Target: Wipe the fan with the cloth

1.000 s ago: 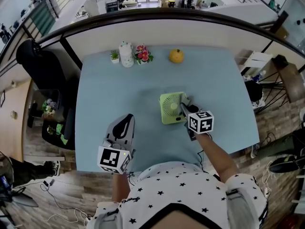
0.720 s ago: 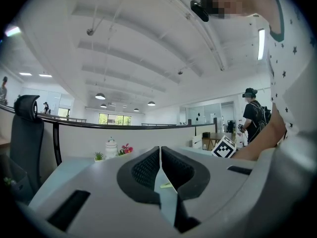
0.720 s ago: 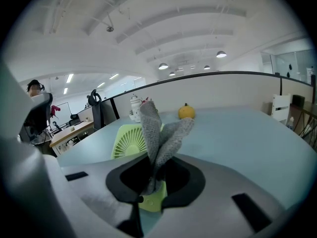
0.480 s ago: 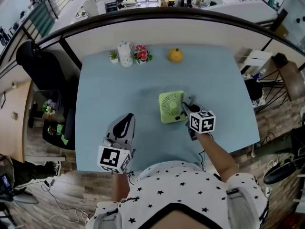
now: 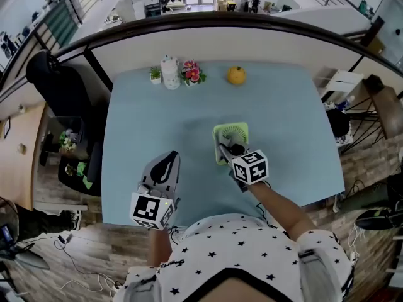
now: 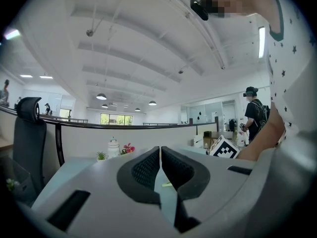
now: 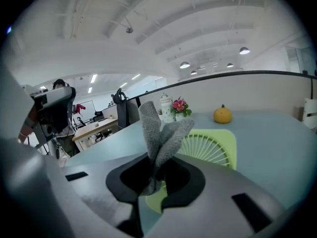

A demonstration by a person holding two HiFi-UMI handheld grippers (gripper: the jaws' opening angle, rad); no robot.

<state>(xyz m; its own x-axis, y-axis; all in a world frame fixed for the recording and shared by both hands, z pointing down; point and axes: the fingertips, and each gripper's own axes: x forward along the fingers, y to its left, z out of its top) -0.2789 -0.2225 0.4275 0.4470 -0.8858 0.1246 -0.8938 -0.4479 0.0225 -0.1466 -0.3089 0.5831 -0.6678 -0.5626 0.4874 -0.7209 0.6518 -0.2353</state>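
A small light-green fan [image 5: 231, 138] lies grille-up on the pale blue table [image 5: 145, 124], right of centre. My right gripper [image 5: 228, 151] hovers over the fan's near edge, shut on a grey cloth [image 7: 159, 135] that sticks up between its jaws. In the right gripper view the green fan [image 7: 210, 148] lies just beyond the cloth. My left gripper [image 5: 165, 162] rests near the table's front edge, left of the fan, its jaws closed together with nothing between them [image 6: 160, 165].
At the table's far edge stand a small potted plant [image 5: 154, 74], a white jar [image 5: 169, 72], a pink flower pot [image 5: 192, 72] and an orange fruit [image 5: 236, 75]. A black office chair [image 5: 53, 87] is off the table's left side.
My right gripper with the cloth has moved left, from the fan's right side onto its near edge. The fan now looks slightly further right and back. The left gripper has stayed put.
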